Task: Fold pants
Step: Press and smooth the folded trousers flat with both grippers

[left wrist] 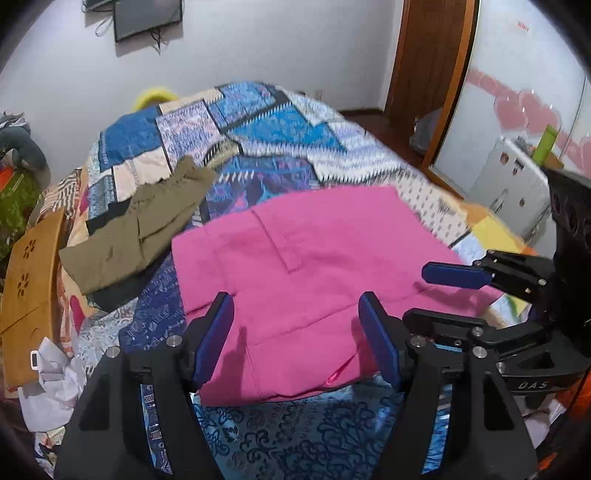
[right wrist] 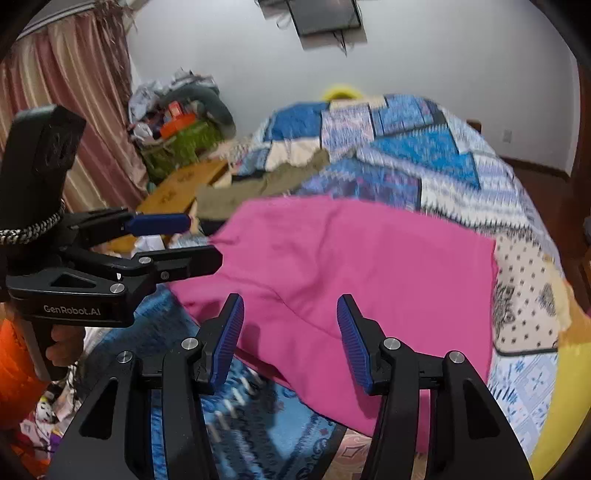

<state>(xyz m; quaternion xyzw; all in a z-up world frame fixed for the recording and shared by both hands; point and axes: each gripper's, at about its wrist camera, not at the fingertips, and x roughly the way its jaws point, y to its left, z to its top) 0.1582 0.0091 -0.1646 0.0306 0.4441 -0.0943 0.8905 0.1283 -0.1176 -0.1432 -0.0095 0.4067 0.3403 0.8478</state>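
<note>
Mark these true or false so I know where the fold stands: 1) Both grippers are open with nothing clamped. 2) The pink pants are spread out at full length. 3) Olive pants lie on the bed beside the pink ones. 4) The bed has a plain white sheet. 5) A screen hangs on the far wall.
1) True: the left gripper and right gripper are open, hovering over the pink pants with no cloth between the fingers.
2) False: they lie folded into a compact rectangle.
3) True: the olive pants lie crumpled beside them.
4) False: the bedspread is blue patchwork.
5) True: the screen is mounted there.
</note>
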